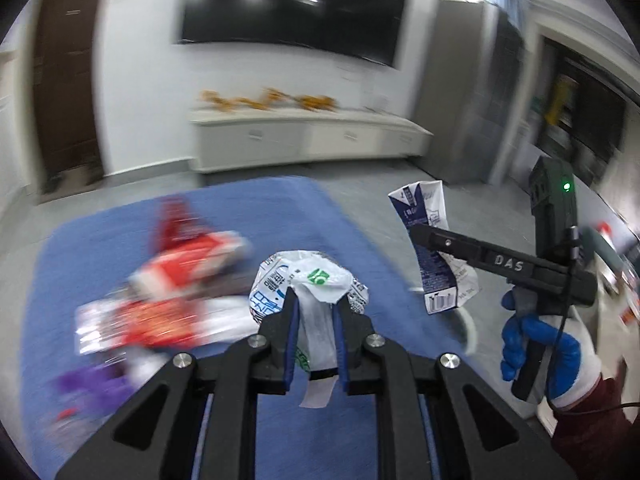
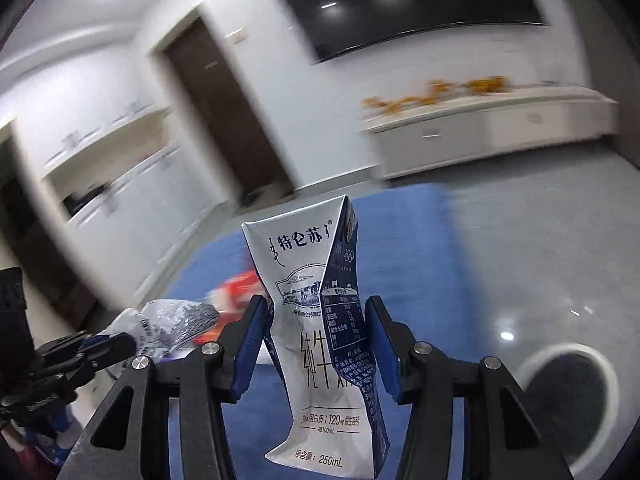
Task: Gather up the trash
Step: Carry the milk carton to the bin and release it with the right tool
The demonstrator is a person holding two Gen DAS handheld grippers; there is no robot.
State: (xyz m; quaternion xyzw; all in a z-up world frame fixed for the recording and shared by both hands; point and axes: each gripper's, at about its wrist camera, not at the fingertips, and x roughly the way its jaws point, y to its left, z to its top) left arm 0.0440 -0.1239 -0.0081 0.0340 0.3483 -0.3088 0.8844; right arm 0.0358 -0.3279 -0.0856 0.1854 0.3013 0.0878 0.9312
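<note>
A blue mat (image 1: 312, 216) covers the grey floor. Above it, the left gripper (image 1: 314, 320) pinches a crumpled white wrapper (image 1: 316, 280); the right gripper (image 2: 316, 344) clamps a crushed milk carton (image 2: 320, 320). Off the mat waits a round bin (image 2: 560, 392). Either light, creased piece could slip mid-swing.

Left half of blue mat (image 1: 320, 216) crowded with red wrappers (image 1: 188, 264); right half bare. Grey floor (image 2: 520, 240) right of mat open up to round bin (image 2: 568, 396). White cabinet (image 1: 304, 136) along far wall, well apart
</note>
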